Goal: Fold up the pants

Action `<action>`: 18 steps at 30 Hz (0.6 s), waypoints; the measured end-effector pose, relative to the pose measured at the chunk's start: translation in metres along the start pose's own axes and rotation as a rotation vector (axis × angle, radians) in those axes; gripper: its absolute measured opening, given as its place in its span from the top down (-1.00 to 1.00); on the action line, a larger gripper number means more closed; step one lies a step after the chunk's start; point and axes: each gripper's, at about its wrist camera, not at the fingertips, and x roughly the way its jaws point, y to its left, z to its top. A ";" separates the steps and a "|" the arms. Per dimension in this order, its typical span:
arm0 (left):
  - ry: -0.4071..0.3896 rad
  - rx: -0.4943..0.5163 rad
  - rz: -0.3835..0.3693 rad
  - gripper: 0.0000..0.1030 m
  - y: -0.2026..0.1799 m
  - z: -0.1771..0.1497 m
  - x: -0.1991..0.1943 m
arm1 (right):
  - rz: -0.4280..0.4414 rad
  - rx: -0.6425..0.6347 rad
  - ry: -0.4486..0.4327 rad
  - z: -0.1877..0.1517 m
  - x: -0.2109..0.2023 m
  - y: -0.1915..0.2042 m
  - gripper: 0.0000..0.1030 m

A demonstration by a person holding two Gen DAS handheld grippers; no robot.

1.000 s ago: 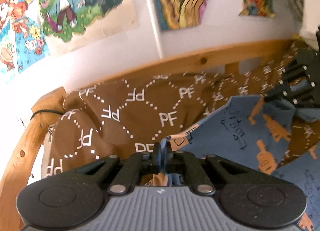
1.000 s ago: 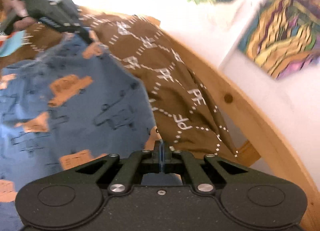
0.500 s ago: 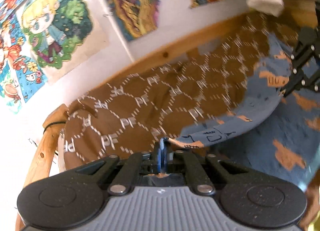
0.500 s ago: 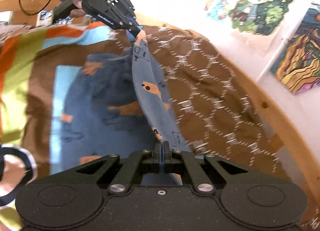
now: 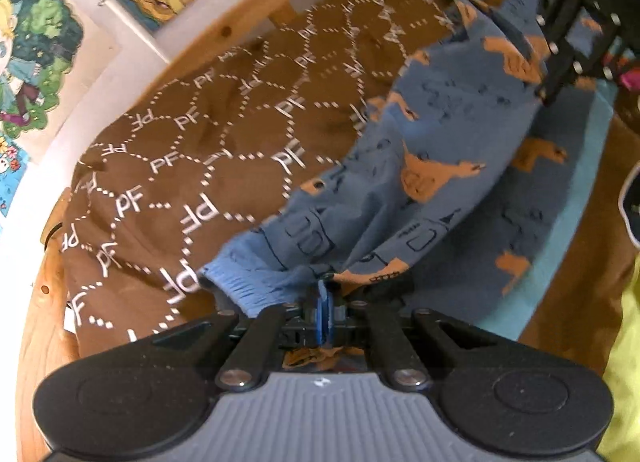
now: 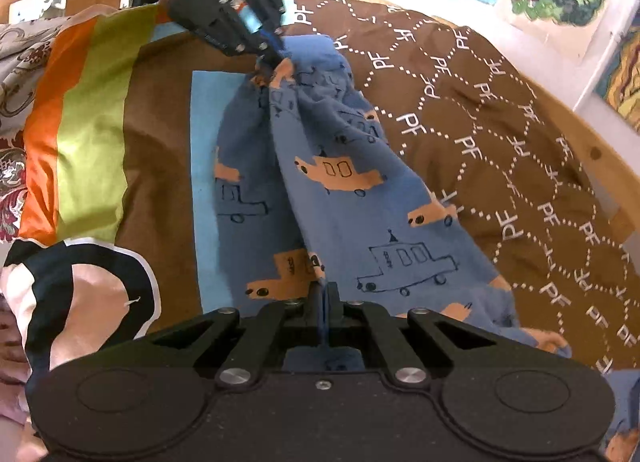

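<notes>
Currently: blue truck-print pants [image 6: 352, 189] stretched between two clamped grippers above the brown PF-print bedspread [image 6: 500, 109].
Left gripper [image 5: 325, 294] pinches what appears to be the ribbed cuff end; right gripper [image 6: 326, 298] pinches the opposite end. Uneven lowering could crease the fold. Cloth behind each gripper's body is hidden.

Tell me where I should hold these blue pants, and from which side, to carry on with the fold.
Keep the present holds: the left gripper pinches the blue pants beside the ribbed cuff, the right gripper the opposite end. The cloth hangs in a strip between them over the brown blanket, so gripping edges from the ends probably suits.
</notes>
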 end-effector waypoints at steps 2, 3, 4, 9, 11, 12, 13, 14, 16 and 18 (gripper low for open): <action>0.002 0.005 0.001 0.95 0.000 -0.002 -0.001 | 0.005 0.017 -0.005 -0.001 -0.002 0.002 1.00; 0.002 0.002 0.001 0.95 0.000 -0.003 -0.003 | 0.006 0.015 -0.007 -0.001 -0.002 0.002 1.00; 0.006 0.003 0.000 0.95 0.001 -0.004 -0.004 | 0.008 0.010 -0.007 -0.001 -0.003 0.004 1.00; 0.034 0.064 -0.009 0.95 -0.003 -0.004 0.000 | 0.021 -0.018 -0.001 -0.004 -0.002 0.015 1.00; 0.037 0.065 -0.014 0.95 -0.004 -0.005 -0.001 | 0.028 -0.028 0.005 -0.006 -0.002 0.022 1.00; 0.038 0.062 -0.016 0.95 -0.006 -0.005 -0.002 | 0.030 -0.033 0.006 -0.007 -0.002 0.025 1.00; 0.039 0.060 -0.018 0.95 -0.006 -0.005 -0.003 | 0.031 -0.039 0.007 -0.008 -0.003 0.029 1.00; 0.040 0.061 -0.019 0.95 -0.006 -0.005 -0.003 | 0.033 -0.039 0.008 -0.009 -0.003 0.031 1.00; 0.046 0.060 -0.027 0.95 -0.008 -0.007 -0.004 | 0.040 -0.034 0.010 -0.012 -0.005 0.034 1.00; 0.056 0.065 -0.029 0.95 -0.010 -0.008 0.000 | 0.026 -0.042 0.014 -0.015 -0.004 0.038 1.00</action>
